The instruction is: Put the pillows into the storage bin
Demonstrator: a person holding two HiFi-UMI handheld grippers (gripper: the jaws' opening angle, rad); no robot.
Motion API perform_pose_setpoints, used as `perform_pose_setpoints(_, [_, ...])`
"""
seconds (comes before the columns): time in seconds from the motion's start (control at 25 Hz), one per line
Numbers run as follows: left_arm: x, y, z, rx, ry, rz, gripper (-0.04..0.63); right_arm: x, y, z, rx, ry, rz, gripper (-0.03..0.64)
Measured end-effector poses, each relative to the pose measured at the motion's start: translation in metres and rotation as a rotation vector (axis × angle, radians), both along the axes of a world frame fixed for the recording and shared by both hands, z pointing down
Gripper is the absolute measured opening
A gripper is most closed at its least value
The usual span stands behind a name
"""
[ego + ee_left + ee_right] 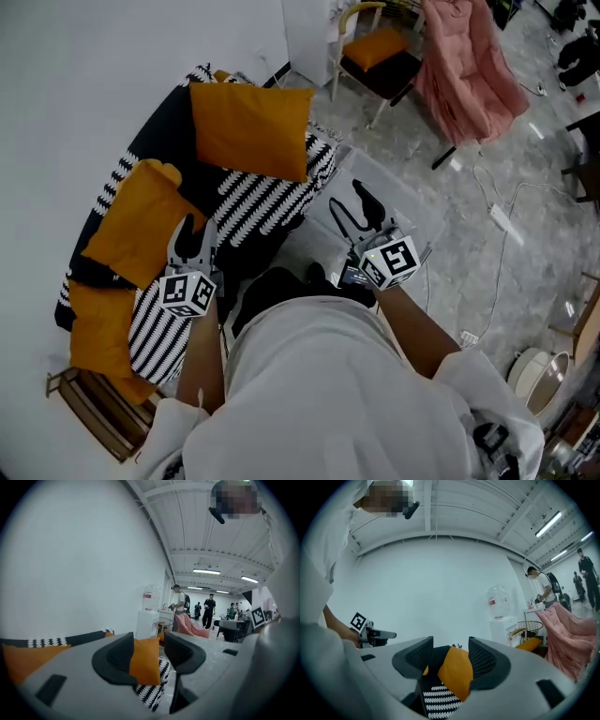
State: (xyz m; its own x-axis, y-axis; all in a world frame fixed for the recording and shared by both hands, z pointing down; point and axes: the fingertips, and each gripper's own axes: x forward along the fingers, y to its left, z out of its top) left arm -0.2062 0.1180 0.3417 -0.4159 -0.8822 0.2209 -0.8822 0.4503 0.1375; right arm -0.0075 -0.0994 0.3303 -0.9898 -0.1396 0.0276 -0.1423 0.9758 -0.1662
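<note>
Pillows [251, 127] on couch [164, 122], some half-covered; storage bin [418, 221] partly behind right claw [346, 196], apart and empty like left claw [199, 226].

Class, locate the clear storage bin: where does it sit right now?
In the head view the clear storage bin sits on the floor right of the sofa, under the right gripper and next to the black-and-white pillow.

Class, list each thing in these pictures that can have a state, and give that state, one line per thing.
left tool: open, empty.
right tool: open, empty.
storage bin: lidless, no pillow inside.
large orange pillow: propped upright on the sofa, not binned.
zigzag pillow: lying on the sofa.
pink garment: hanging, draped.
</note>
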Motion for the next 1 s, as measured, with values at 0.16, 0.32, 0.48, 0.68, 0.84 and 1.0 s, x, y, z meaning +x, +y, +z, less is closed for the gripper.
perform_pose_setpoints(0.16, [-0.036,-0.010,0.006,-0.017,0.000,-0.027,0.201,-0.027,-0.016,0.016,-0.029,0.030,-0.019,0.241])
perform_pose_setpoints(0.32, [-0.088,-0.025,0.021,-0.039,0.012,-0.033,0.201,-0.061,-0.036,0.035,-0.063,0.069,-0.010,0.251])
perform_pose_setpoints(0.48, [-0.148,-0.048,0.044,-0.082,0.038,-0.008,0.206,-0.102,-0.065,0.053,-0.095,0.120,0.023,0.256])
perform_pose_setpoints(0.68, [-0.233,-0.079,0.078,-0.140,0.094,0.034,0.227,-0.161,-0.101,0.079,-0.180,0.174,0.079,0.265])
perform_pose_setpoints(0.84, [-0.297,-0.104,0.129,-0.227,0.144,0.091,0.239,-0.206,-0.124,0.123,-0.298,0.233,0.127,0.274])
perform_pose_setpoints(1.0, [-0.350,-0.127,0.181,-0.275,0.178,0.146,0.256,-0.238,-0.131,0.165,-0.341,0.301,0.133,0.278])
